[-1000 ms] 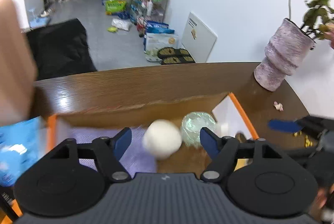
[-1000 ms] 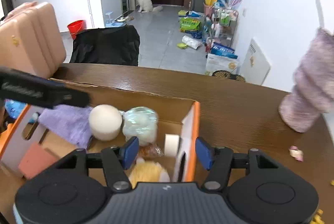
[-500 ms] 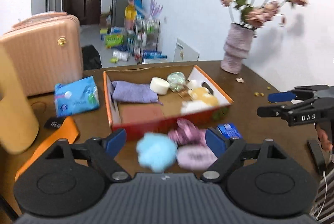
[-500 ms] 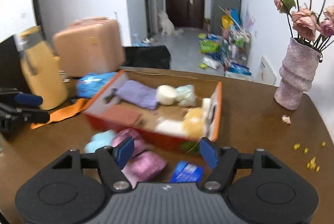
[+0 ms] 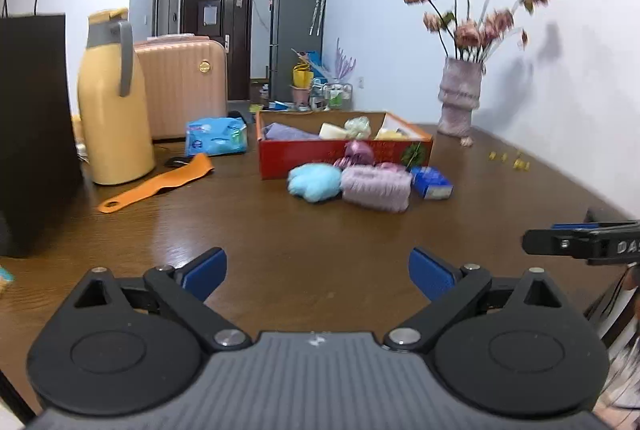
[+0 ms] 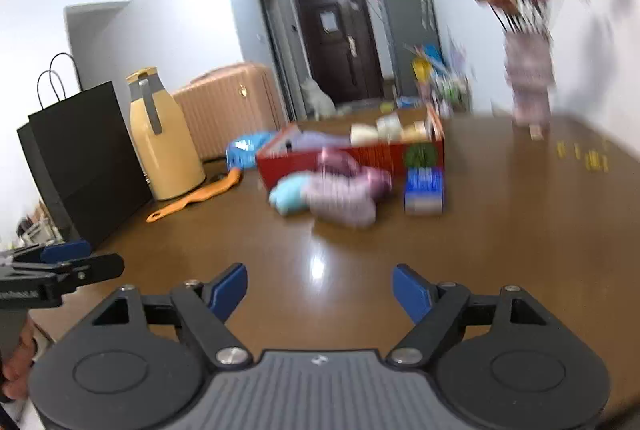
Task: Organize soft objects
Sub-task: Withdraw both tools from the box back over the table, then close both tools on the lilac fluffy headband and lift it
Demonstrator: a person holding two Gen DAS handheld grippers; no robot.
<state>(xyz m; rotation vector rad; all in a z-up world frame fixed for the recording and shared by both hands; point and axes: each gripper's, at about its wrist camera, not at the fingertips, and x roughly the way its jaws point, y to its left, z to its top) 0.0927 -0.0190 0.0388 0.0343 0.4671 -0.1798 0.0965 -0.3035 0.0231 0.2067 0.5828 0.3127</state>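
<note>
A red cardboard box (image 5: 344, 153) (image 6: 360, 153) stands at mid-table and holds a purple cloth (image 5: 282, 132), a cream sponge (image 5: 332, 130) and other soft items. In front of it lie a light blue plush (image 5: 314, 181) (image 6: 288, 193), a fuzzy pink-purple pouch (image 5: 376, 187) (image 6: 344, 199), another pink item (image 5: 358, 151) and a small blue packet (image 5: 432, 183) (image 6: 424, 187). My left gripper (image 5: 318, 272) is open and empty, low over the near table. My right gripper (image 6: 320, 292) is open and empty too, well short of the objects.
A yellow thermos (image 5: 112, 101), a black paper bag (image 5: 32, 133), an orange shoehorn (image 5: 160, 181) and a blue tissue pack (image 5: 216, 135) are on the left. A vase of flowers (image 5: 460, 101) stands at the back right. Small yellow bits (image 5: 508, 159) lie near it.
Both grippers have pulled back from above the box to low over the near table. The cream sponge dropped from the left gripper now lies in the box.
</note>
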